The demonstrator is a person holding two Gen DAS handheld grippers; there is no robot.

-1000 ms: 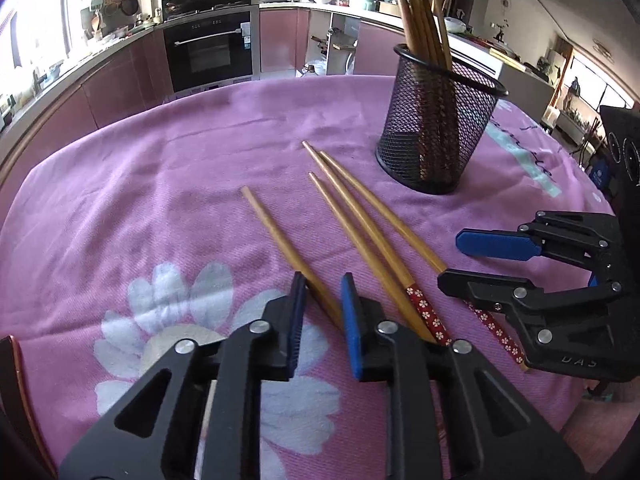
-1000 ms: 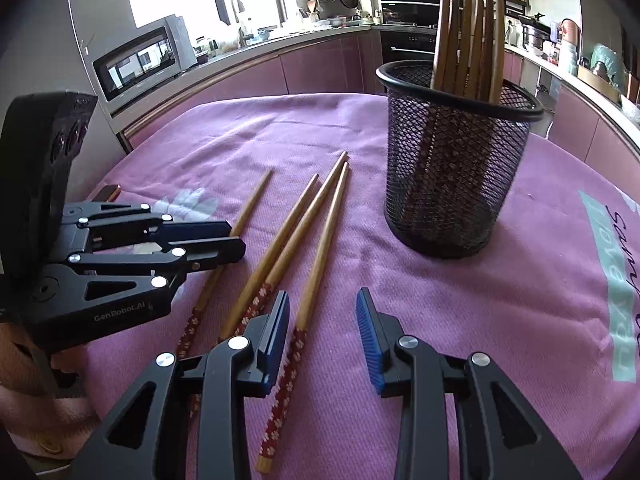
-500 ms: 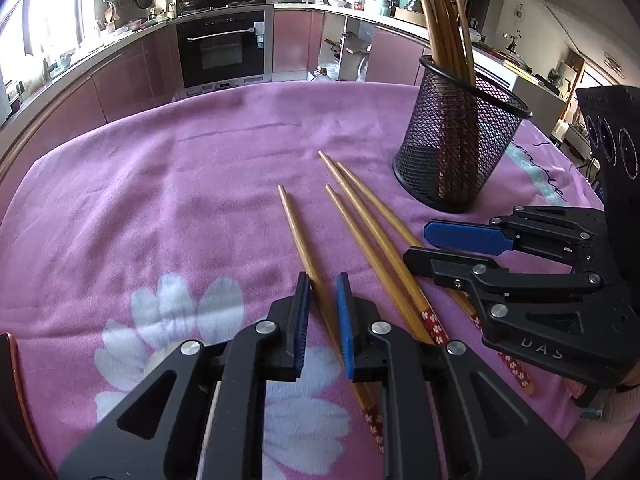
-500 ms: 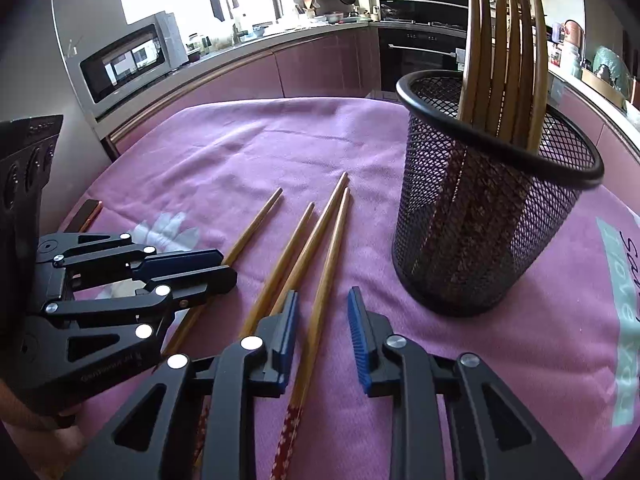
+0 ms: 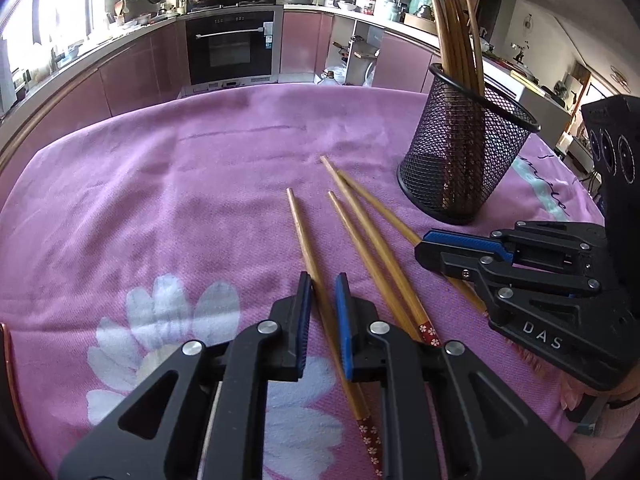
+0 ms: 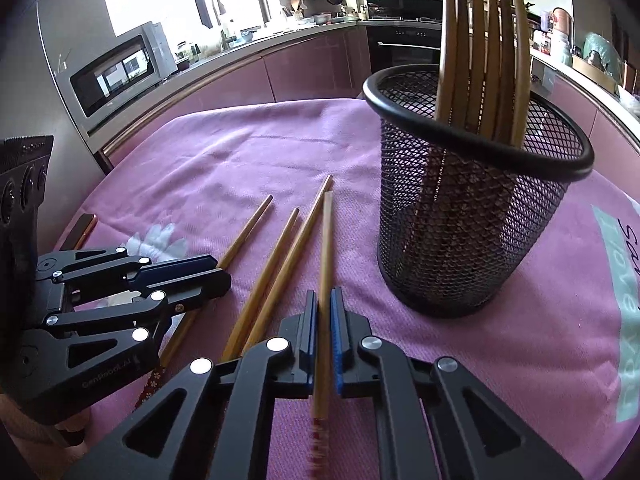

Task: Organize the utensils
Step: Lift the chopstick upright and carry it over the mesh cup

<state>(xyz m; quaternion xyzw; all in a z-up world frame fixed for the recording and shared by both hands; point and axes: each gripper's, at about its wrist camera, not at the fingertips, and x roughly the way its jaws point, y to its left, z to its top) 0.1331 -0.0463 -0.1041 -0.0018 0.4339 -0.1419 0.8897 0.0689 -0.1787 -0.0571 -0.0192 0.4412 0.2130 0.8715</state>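
Observation:
Several bamboo chopsticks with red flowered ends lie on the pink cloth. My left gripper [image 5: 322, 280] straddles the leftmost chopstick [image 5: 306, 236] with a small gap each side; it also shows in the right wrist view [image 6: 218, 272]. My right gripper [image 6: 324, 304] is shut on the rightmost chopstick [image 6: 326, 240], which seems slightly lifted; this gripper also shows in the left wrist view [image 5: 424, 246]. A black mesh holder [image 5: 464, 160] with several chopsticks upright stands beyond, and it also shows in the right wrist view [image 6: 472, 216].
Two more chopsticks [image 5: 360, 236] lie between the grippers. The round table wears a pink cloth [image 5: 160, 200] with a white flower print. A thin dark object [image 6: 82, 228] lies at the table's left edge. Kitchen cabinets and an oven stand behind.
Both grippers moved forward along the chopsticks. The right jaws closed onto the rightmost chopstick. The left jaws narrowed around the leftmost chopstick.

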